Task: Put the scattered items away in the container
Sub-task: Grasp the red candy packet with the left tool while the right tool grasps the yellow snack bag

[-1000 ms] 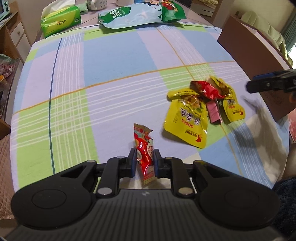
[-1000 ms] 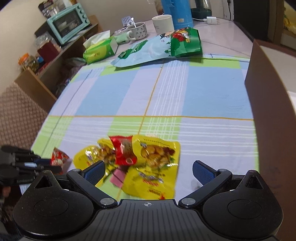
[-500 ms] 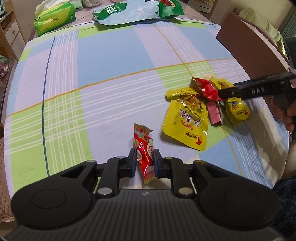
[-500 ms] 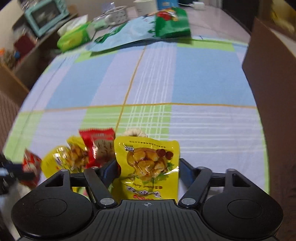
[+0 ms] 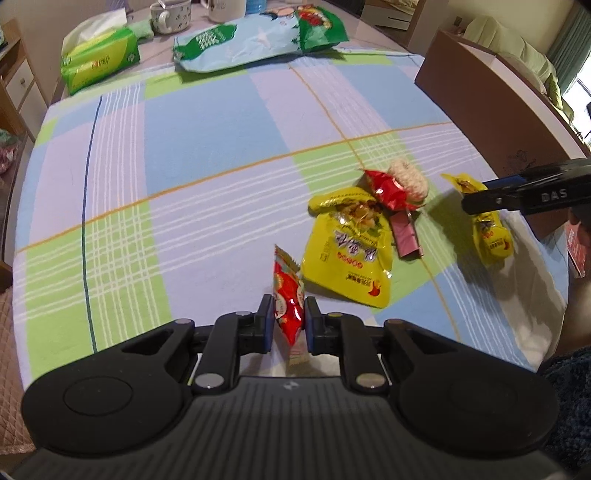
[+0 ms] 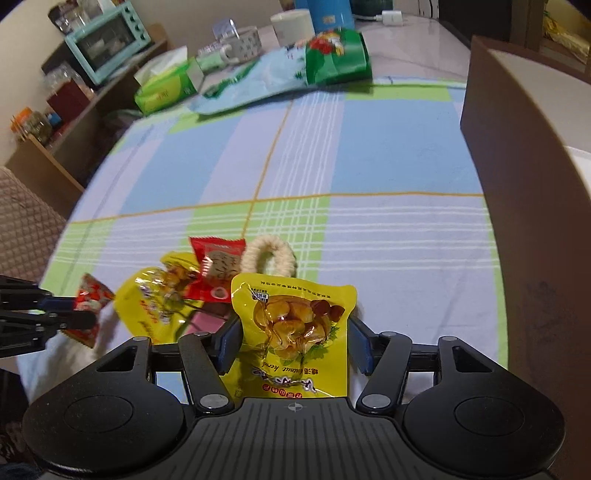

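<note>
My left gripper (image 5: 289, 319) is shut on a small red snack packet (image 5: 286, 295) near the table's front edge. My right gripper (image 6: 293, 341) is shut on a yellow chestnut pouch (image 6: 295, 321), which hangs just above the cloth right of the pile, also visible as the pouch (image 5: 493, 236). On the checked cloth remain a large yellow pouch (image 5: 347, 254), a red packet (image 5: 386, 188), a cream hair tie (image 5: 410, 177) and a maroon bar (image 5: 406, 238). The brown cardboard box (image 6: 517, 177) stands on the right, close to my right gripper.
A green tissue pack (image 5: 99, 61), a big blue-green bag (image 5: 258, 37) and mugs (image 5: 170, 16) lie at the table's far end. A shelf with a teal toaster oven (image 6: 107, 40) stands to the left. A quilted chair (image 6: 22, 225) is at the near left.
My right gripper closed on the yellow chestnut pouch and drew it up and right off the pile, uncovering the cream hair tie. My left gripper kept hold of the red packet.
</note>
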A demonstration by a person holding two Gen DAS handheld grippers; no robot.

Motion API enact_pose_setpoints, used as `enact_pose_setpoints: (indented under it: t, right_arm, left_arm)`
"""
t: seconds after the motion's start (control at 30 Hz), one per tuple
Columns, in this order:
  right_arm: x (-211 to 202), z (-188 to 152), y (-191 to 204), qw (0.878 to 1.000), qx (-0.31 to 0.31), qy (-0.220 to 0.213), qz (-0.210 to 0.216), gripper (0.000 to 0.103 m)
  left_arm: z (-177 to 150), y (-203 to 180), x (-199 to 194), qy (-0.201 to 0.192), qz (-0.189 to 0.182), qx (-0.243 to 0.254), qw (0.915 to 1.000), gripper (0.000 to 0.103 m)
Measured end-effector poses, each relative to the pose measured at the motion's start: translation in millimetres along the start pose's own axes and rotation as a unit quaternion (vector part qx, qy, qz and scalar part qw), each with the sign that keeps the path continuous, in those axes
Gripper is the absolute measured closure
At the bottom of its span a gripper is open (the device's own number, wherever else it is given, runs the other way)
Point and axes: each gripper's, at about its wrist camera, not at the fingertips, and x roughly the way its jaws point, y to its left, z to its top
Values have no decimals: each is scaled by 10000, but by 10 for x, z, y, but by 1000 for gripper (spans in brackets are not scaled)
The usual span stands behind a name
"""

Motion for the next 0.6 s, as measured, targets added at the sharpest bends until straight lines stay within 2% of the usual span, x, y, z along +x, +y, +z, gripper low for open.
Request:
enact_pose_setpoints:
  t: [0.13,0.2,0.43,0.6]
  right_arm:
    - [-167,-19,27,9998,-1,-194,57,44]
    - [-215,-41,28,9997,19,-244,71,44]
    - [-318,-148,4,9993,136,-321,99,44]
    - [-433,-185,13,9990,85,-417,117,44]
  left_arm:
    - [38,-90,-65,-74,24,121,9999,91]
    - [24,-118,-22,12,82,153,9998,91]
    - [-101,-126,305,218,220,103,9995,91]
    - [-88,-164,268,120,343,120,9993,91]
